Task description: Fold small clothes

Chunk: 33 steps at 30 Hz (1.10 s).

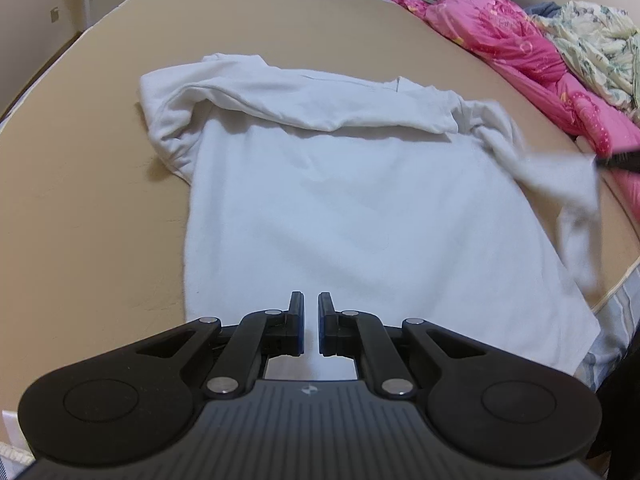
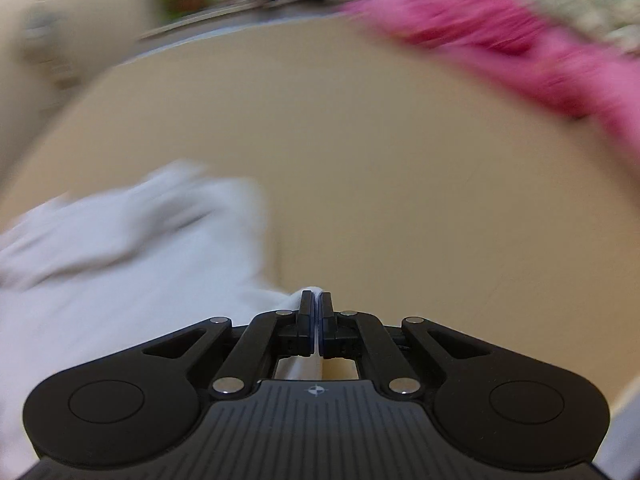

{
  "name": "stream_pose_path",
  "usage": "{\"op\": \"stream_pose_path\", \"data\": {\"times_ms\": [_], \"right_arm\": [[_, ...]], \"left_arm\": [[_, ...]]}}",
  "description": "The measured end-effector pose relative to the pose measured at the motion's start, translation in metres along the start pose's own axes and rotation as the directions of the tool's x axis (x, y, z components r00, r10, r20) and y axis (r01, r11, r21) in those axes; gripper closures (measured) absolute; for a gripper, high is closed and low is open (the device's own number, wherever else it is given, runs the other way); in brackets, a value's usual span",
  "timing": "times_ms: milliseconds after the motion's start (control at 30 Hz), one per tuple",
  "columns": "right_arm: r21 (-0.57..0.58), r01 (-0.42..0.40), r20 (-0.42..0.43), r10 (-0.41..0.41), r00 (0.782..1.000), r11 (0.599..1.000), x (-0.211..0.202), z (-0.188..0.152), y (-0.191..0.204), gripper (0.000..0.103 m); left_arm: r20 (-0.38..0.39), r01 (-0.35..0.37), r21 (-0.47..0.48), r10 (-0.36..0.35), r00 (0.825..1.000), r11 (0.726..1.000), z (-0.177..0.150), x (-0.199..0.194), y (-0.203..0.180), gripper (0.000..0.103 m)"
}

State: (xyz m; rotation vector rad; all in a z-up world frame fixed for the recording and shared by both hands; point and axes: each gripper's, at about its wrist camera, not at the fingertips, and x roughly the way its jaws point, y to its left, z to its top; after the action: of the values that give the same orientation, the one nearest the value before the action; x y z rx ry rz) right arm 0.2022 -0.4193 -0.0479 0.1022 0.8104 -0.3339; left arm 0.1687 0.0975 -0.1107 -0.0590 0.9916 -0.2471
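Note:
A white T-shirt (image 1: 340, 200) lies spread on the tan bed sheet (image 1: 80, 220), its far part folded back over itself. My left gripper (image 1: 311, 300) hovers over the shirt's near hem, jaws almost together with nothing between them. At the right edge of the left wrist view my right gripper (image 1: 618, 163) lifts a blurred corner of the shirt off the bed. The right wrist view is motion-blurred. There my right gripper (image 2: 316, 296) is shut on a thin fold of the white shirt (image 2: 120, 264), which trails away to the left.
A pink quilt (image 1: 520, 52) and a floral blanket (image 1: 592, 36) are bunched along the right side of the bed. The pink quilt (image 2: 540, 52) also shows blurred at the top right. The bed's edge runs close at the lower right. Bare sheet (image 2: 380, 160) lies ahead.

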Motion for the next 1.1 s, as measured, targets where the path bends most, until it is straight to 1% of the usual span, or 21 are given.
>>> {"op": "stream_pose_path", "data": {"times_ms": [33,67,100,133,167,200,233,267,300,333,367,400,467,567,700,767,833,900,1000,1067,1100], "right_arm": [[-0.019,0.152,0.068,-0.151,0.986,0.988,0.007,0.012,-0.009,0.102],[0.002,0.306,0.136,-0.304,0.943,0.952,0.014,0.019,-0.021,0.099],[0.067,0.384,0.172,-0.390,0.905,0.921,0.018,0.022,-0.033,0.095],[0.160,0.386,0.185,-0.412,0.892,0.908,0.020,0.020,-0.048,0.093],[0.250,0.330,0.191,-0.380,0.905,0.911,0.020,0.014,-0.062,0.088],[0.314,0.249,0.181,-0.315,0.932,0.916,0.022,0.006,-0.074,0.087],[0.374,0.174,0.131,-0.237,0.963,0.911,0.028,0.003,-0.082,0.087],[0.442,0.079,0.107,-0.141,0.984,0.893,0.031,0.001,-0.090,0.086],[0.467,-0.010,0.138,-0.061,0.989,0.884,0.030,-0.003,-0.093,0.085],[0.465,-0.053,0.153,-0.021,0.988,0.884,0.029,-0.006,-0.092,0.081],[0.470,-0.093,0.142,0.029,0.989,0.878,0.031,-0.011,-0.093,0.073],[0.492,-0.144,0.124,0.095,0.988,0.858,0.035,-0.016,-0.095,0.071],[0.581,-0.212,0.090,0.197,0.976,0.786,0.045,-0.030,-0.107,0.071],[0.668,-0.234,0.073,0.252,0.965,0.706,0.065,-0.042,-0.118,0.070],[0.737,-0.284,0.125,0.290,0.949,0.613,0.072,-0.045,-0.131,0.056],[0.761,-0.293,0.136,0.298,0.945,0.579,0.077,-0.050,-0.130,0.056],[0.799,-0.272,0.116,0.306,0.945,0.536,0.091,-0.056,-0.135,0.056],[0.839,-0.254,0.098,0.325,0.941,0.481,0.119,-0.047,-0.127,0.057],[0.875,-0.242,0.112,0.311,0.944,0.419,0.135,-0.047,-0.130,0.058],[0.882,-0.241,0.128,0.285,0.950,0.405,0.141,-0.040,-0.133,0.059],[0.883,-0.237,0.132,0.270,0.954,0.405,0.142,-0.036,-0.136,0.066]], "left_arm": [[-0.006,0.000,0.004,0.000,1.000,1.000,0.000,0.003,-0.002,0.096],[-0.011,0.000,0.009,0.000,1.000,1.000,0.000,0.005,-0.004,0.096],[-0.015,-0.002,0.014,0.002,1.000,1.000,0.000,0.008,-0.006,0.096],[-0.018,-0.003,0.019,0.004,1.000,1.000,0.000,0.010,-0.008,0.096],[-0.021,-0.004,0.024,0.005,1.000,1.000,0.000,0.012,-0.010,0.096],[-0.023,-0.003,0.030,0.004,1.000,1.000,0.001,0.014,-0.012,0.096],[-0.024,-0.003,0.038,0.004,1.000,0.999,0.001,0.017,-0.014,0.096],[-0.024,-0.006,0.049,0.007,1.000,0.999,0.003,0.019,-0.017,0.096],[-0.023,-0.008,0.057,0.010,1.000,0.998,0.004,0.021,-0.018,0.096],[-0.024,-0.008,0.059,0.009,1.000,0.998,0.006,0.023,-0.020,0.096],[-0.027,-0.004,0.056,0.006,1.000,0.998,0.007,0.026,-0.020,0.096],[-0.030,-0.003,0.052,0.004,1.000,0.999,0.009,0.028,-0.021,0.096],[-0.034,-0.001,0.055,0.003,0.999,0.998,0.010,0.031,-0.023,0.096],[-0.045,0.001,0.066,0.002,0.999,0.998,0.012,0.037,-0.027,0.096],[-0.063,-0.013,0.082,0.019,0.998,0.997,0.012,0.046,-0.029,0.096],[-0.067,-0.016,0.090,0.022,0.998,0.996,0.012,0.048,-0.029,0.096],[-0.067,-0.019,0.088,0.025,0.997,0.996,0.013,0.050,-0.028,0.096],[-0.067,-0.023,0.083,0.028,0.997,0.996,0.013,0.051,-0.028,0.096],[-0.065,-0.027,0.085,0.033,0.997,0.996,0.013,0.053,-0.029,0.096],[-0.064,-0.028,0.087,0.034,0.997,0.996,0.013,0.053,-0.029,0.096],[-0.064,-0.028,0.087,0.034,0.997,0.996,0.013,0.054,-0.029,0.096]]}}
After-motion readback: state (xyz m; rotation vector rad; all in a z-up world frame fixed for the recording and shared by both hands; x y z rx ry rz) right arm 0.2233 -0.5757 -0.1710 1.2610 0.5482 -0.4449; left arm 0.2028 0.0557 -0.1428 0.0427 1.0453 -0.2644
